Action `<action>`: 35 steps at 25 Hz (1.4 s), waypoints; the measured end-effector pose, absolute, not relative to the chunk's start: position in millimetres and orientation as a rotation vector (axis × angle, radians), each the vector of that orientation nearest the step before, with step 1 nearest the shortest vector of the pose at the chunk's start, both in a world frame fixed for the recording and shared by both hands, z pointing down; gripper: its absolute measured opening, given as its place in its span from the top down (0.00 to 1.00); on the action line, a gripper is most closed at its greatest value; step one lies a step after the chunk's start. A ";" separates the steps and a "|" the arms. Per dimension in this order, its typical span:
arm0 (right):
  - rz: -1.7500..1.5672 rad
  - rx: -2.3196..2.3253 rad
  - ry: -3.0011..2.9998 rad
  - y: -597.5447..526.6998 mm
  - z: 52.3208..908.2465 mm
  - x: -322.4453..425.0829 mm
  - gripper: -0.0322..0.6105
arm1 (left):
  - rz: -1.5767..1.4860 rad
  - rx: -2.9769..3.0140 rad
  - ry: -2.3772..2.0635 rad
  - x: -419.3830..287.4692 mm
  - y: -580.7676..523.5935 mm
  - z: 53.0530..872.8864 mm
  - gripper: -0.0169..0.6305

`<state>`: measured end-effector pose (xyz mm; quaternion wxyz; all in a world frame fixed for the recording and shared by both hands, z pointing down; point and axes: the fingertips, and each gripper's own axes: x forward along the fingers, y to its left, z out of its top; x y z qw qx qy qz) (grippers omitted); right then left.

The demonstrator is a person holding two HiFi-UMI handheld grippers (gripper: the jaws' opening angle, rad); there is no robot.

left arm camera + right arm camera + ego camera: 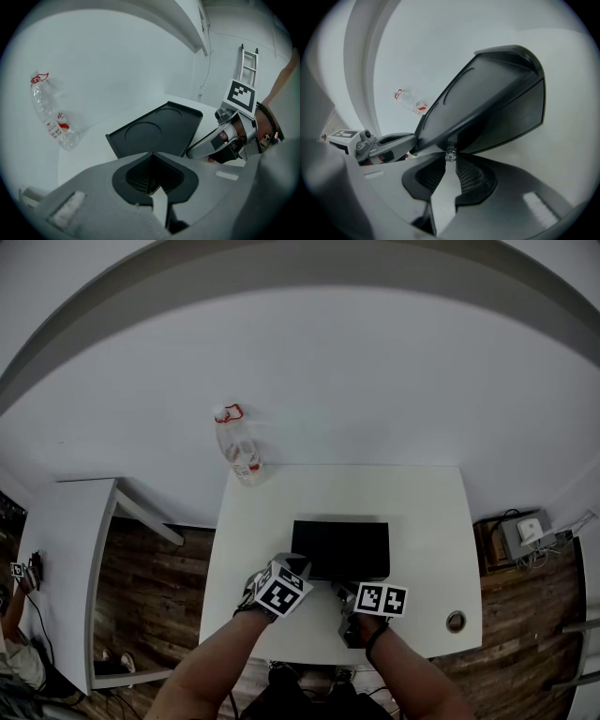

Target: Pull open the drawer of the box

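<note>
1. The black box (340, 547) sits on the white table (424, 512), towards its near edge. Its drawer front faces the person. No gap shows round the drawer in any view.
2. A small clear knob (450, 154) juts from the lower edge of that front face.
3. The right gripper (450, 161) has its jaws drawn narrow. The two ribbed pads (469, 174) converge at their tips on the knob and pinch it from both sides.
4. From the head view, the right gripper (344, 591) lies at the middle of the box's near side, with its marker cube facing up.
5. The left gripper (151, 157) has its jaws closed tip to tip, with nothing between them.
6. The left gripper (296, 565) sits at the box's near left corner. The right gripper view shows its nose against that corner, though I cannot tell whether it actually touches.
7. A clear plastic bottle (240, 448) with a red neck ring stands at the table's far left corner, well apart from the box.
</note>
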<state>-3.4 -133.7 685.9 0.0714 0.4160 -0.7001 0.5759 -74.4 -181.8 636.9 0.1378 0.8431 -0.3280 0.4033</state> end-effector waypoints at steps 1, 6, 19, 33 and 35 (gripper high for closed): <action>1.730 1.251 -2.105 -133.9 685.6 -3.9 0.84 | 1.169 2.441 -0.950 -74.8 -182.0 636.7 0.96; 1.730 1.251 -2.101 -133.9 686.2 -4.2 0.84 | 1.138 2.419 -0.957 -75.7 -183.0 637.2 0.96; 1.731 1.240 -2.101 -127.4 686.2 -4.8 0.84 | 1.141 2.404 -0.959 -75.5 -181.2 638.0 0.96; 1.678 1.229 -2.107 -127.7 685.0 -4.5 0.84 | 1.232 2.470 -0.843 -63.3 -177.3 634.3 0.96; 1.680 1.227 -2.110 -127.8 684.6 -4.9 0.84 | 1.248 2.500 -0.808 -54.7 -172.6 634.2 0.96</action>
